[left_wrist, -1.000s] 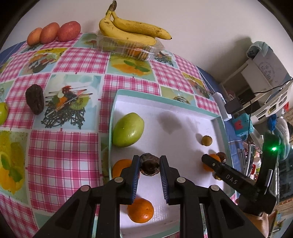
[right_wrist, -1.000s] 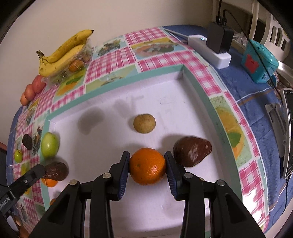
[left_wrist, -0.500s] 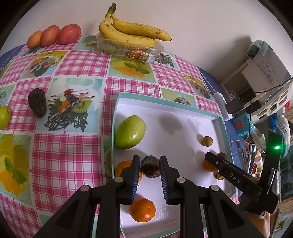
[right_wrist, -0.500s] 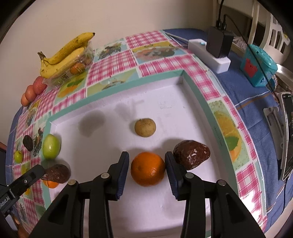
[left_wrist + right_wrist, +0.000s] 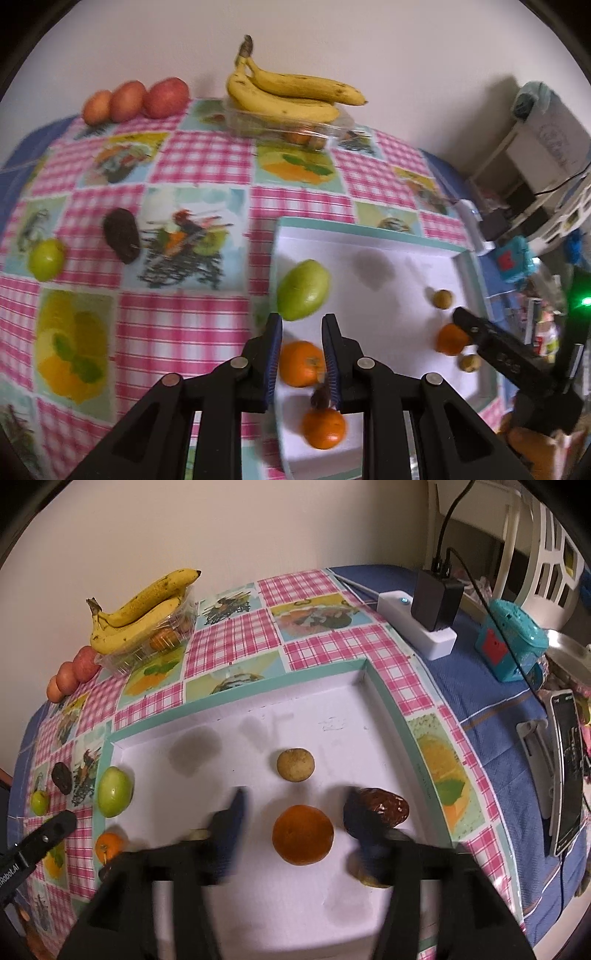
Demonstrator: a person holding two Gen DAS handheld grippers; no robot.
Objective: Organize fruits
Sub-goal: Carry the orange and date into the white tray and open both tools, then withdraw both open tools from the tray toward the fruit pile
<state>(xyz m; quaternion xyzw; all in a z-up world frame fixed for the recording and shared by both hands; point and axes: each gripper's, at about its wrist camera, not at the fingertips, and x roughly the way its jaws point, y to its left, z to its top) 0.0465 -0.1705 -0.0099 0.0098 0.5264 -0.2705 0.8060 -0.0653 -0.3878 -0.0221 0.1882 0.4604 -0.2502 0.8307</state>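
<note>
The checked surface (image 5: 207, 173) carries a white tray (image 5: 236, 701) where most fruit already sits. An orange (image 5: 303, 834) rests free on the tray floor between the right gripper (image 5: 295, 812) fingers, spread wide. The left gripper (image 5: 301, 332) is narrow and empty (a dark fruit (image 5: 320, 397) lies beneath). Lift both straight up, avoiding nudges.
</note>
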